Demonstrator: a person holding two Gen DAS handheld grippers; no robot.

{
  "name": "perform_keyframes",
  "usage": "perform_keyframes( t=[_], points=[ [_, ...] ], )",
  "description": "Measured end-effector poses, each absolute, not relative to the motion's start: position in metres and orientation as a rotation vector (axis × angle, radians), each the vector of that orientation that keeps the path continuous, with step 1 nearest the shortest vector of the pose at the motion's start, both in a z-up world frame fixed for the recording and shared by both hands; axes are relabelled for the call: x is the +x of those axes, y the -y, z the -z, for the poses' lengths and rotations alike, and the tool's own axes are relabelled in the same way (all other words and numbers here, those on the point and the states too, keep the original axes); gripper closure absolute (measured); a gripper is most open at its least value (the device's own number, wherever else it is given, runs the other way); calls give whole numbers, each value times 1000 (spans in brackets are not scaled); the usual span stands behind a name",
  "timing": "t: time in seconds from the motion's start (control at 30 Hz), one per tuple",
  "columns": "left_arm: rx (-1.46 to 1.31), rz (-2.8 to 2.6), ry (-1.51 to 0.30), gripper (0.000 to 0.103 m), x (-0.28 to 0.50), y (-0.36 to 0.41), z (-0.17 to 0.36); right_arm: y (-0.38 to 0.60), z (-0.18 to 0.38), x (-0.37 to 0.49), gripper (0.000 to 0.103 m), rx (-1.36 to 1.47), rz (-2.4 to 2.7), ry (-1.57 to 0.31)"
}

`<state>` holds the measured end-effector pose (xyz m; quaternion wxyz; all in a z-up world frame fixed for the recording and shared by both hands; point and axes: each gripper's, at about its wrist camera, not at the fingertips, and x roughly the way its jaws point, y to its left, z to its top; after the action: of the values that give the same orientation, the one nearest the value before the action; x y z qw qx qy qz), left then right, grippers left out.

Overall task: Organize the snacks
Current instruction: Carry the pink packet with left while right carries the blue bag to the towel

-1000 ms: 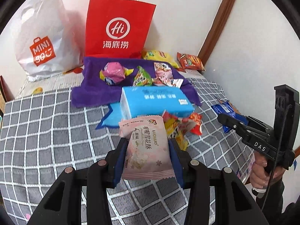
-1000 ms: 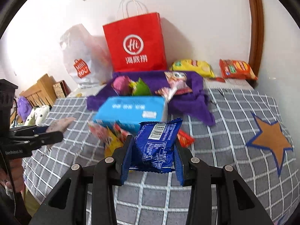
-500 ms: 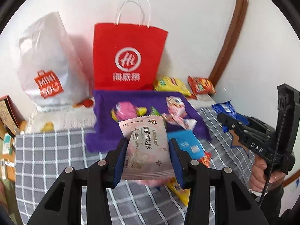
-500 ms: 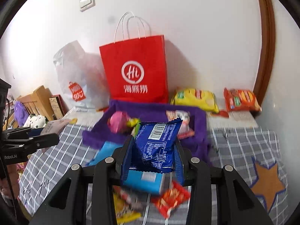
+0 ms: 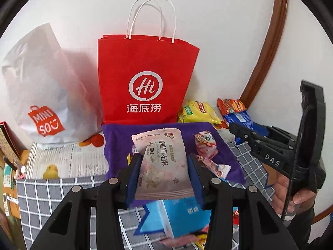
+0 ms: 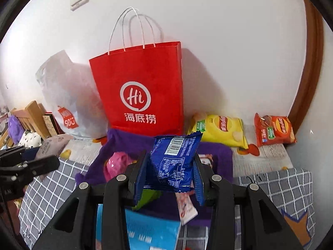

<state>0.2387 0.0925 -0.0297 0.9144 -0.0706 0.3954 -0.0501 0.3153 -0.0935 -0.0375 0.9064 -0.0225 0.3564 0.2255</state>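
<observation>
Each hand-held gripper pinches a slick packet, left (image 5: 164, 178) the pink packet (image 5: 163, 166), right (image 6: 169, 180) the blue packet (image 6: 173, 162); either could slip short of the purple cloth (image 5: 116, 137).

My two wrist cameras look forward and down, close over the bed's (image 5: 52, 195) far edge; both share the red bag (image 5: 145, 79) (image 6: 141, 87).

We hold our left gripper (image 5: 163, 174) and right gripper (image 6: 169, 177) side by side, angled downward, both clamped on snack packets.
</observation>
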Motion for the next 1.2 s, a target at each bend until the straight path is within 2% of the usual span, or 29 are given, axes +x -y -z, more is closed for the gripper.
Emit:
perform_keyframes(
  t=[0.27, 0.57, 0.97, 1.2],
  points=[
    [-154, 111, -839, 61, 280, -96, 40, 73, 48, 340, 63, -88, -491, -720],
    [-116, 52, -903, 61, 309, -109, 72, 70, 96, 367, 63, -85, -491, -830],
    [-166, -16, -884, 61, 314, -151, 69, 87, 101, 376, 63, -82, -520, -845],
    [-161, 42, -923, 61, 319, -132, 83, 76, 114, 374, 63, -147, -561, -889]
  ],
)
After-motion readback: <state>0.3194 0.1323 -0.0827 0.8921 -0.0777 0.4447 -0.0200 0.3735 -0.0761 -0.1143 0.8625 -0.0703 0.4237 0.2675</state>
